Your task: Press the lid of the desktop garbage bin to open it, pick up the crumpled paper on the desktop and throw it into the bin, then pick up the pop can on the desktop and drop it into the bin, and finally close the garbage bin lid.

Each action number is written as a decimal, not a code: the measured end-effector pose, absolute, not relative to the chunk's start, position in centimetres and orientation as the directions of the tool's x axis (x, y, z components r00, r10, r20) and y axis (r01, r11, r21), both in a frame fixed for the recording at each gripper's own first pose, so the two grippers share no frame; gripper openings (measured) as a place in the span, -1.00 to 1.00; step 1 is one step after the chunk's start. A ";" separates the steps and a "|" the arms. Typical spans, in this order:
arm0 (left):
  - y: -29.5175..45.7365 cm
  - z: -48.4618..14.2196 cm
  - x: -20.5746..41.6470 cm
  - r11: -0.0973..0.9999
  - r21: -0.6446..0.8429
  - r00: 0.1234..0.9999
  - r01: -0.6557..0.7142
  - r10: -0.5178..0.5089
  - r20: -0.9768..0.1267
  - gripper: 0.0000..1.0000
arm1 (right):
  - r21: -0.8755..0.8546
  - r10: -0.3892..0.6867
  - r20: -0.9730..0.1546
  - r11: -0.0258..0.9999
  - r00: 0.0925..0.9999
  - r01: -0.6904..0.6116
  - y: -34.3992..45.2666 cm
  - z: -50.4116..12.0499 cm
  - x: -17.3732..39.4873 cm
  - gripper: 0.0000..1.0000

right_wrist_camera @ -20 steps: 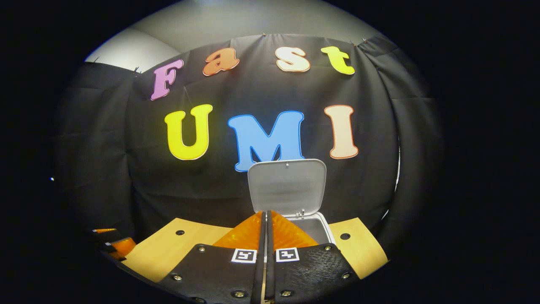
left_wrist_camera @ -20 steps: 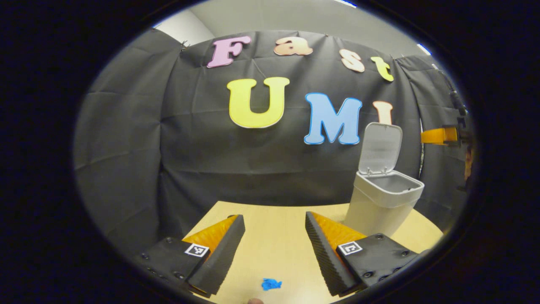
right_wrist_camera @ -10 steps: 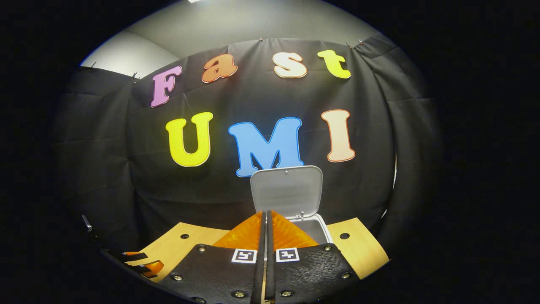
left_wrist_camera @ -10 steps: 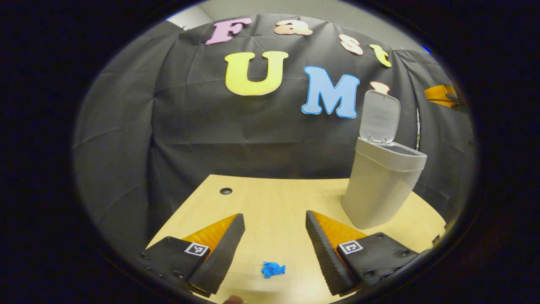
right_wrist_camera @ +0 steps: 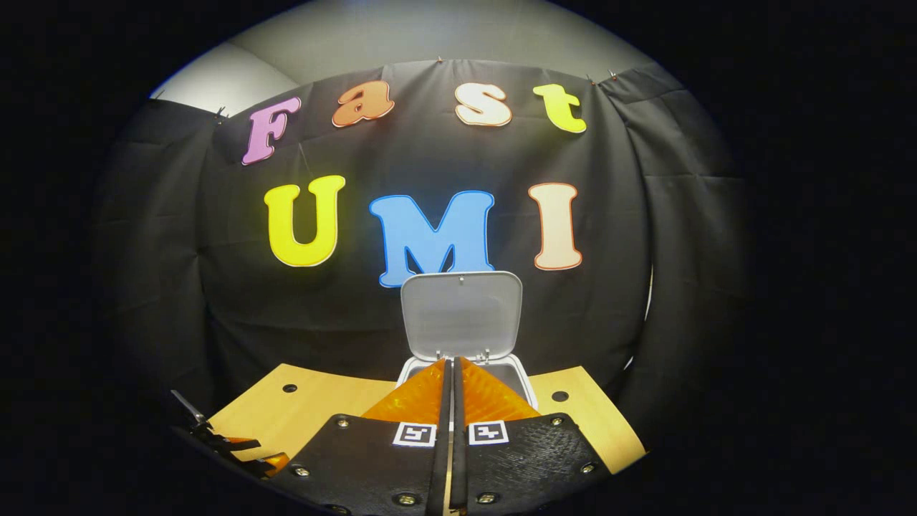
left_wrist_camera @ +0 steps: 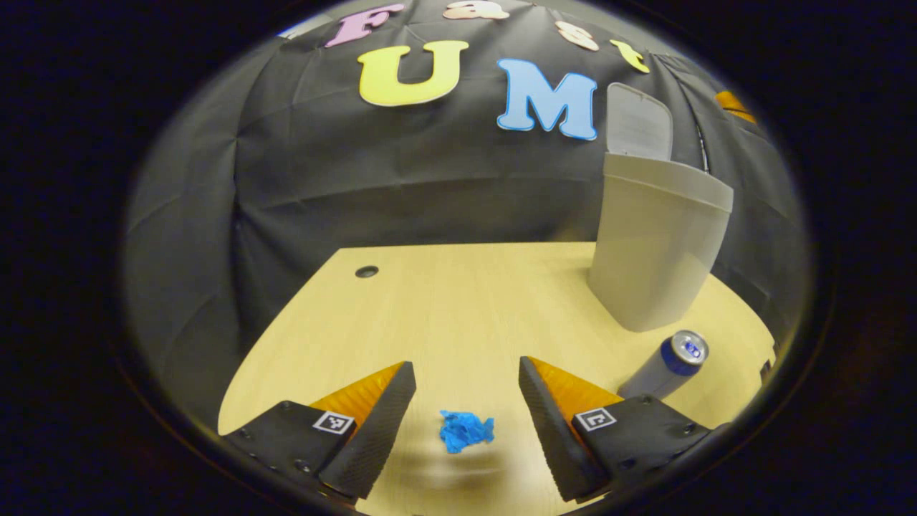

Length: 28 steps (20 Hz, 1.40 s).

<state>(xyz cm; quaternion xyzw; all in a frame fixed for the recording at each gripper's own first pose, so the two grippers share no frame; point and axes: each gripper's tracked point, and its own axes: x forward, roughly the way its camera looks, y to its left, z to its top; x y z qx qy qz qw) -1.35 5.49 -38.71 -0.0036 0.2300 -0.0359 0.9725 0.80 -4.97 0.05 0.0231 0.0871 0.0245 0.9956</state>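
Observation:
In the left gripper view, a blue crumpled paper (left_wrist_camera: 466,431) lies on the wooden desktop (left_wrist_camera: 458,308), between and just below the fingertips of my open left gripper (left_wrist_camera: 466,373). A pale grey bin (left_wrist_camera: 655,247) stands at the right with its lid (left_wrist_camera: 637,122) raised. A silver pop can (left_wrist_camera: 670,365) with a blue top stands in front of the bin. In the right gripper view, my right gripper (right_wrist_camera: 453,364) is shut with nothing in it, held above and in front of the bin's mouth (right_wrist_camera: 512,374). The lid (right_wrist_camera: 461,315) stands upright behind it.
The desktop has small cable holes (left_wrist_camera: 367,271) near its far corners (right_wrist_camera: 559,395). Black cloth closes off the back and sides. Part of the left gripper (right_wrist_camera: 229,448) shows at the lower left of the right gripper view.
My left gripper has tipped down and come lower toward the blue paper; the pop can has come into view. The right gripper stays shut over the bin with a slight shift.

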 end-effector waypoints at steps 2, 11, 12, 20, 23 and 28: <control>5.4 -40.8 -1.6 0.997 -0.033 0.871 0.063 -0.071 -0.486 0.93 | 0.041 0.040 -0.186 0.999 0.982 -0.033 -5.3 -0.3 0.8 -0.95; 7.1 -45.4 -1.0 0.998 -0.056 0.819 -0.004 -0.029 -0.573 1.00 | 0.009 0.023 -0.250 1.000 0.968 -0.022 -5.4 -2.1 1.2 -0.95; 7.3 -45.9 -1.1 0.998 -0.059 0.810 -0.010 -0.026 -0.586 0.94 | 0.007 0.022 -0.254 1.000 0.967 -0.021 -5.4 -2.2 1.3 -0.94; 7.8 -47.9 -1.6 0.999 -0.028 0.787 -0.040 0.014 -0.616 0.91 | 0.024 0.021 -0.269 1.000 0.963 -0.015 -5.5 -2.9 1.5 -0.95; 8.0 -47.9 -1.3 0.998 -0.018 0.797 -0.063 0.039 -0.603 1.00 | 0.026 0.025 -0.269 0.999 0.963 -0.019 -5.2 -3.0 1.4 -0.95; 9.8 -47.8 -1.0 0.996 -0.006 0.792 -0.093 0.070 -0.607 0.28 | 0.036 0.025 -0.274 0.999 0.961 -0.015 -5.4 -3.3 0.9 -0.95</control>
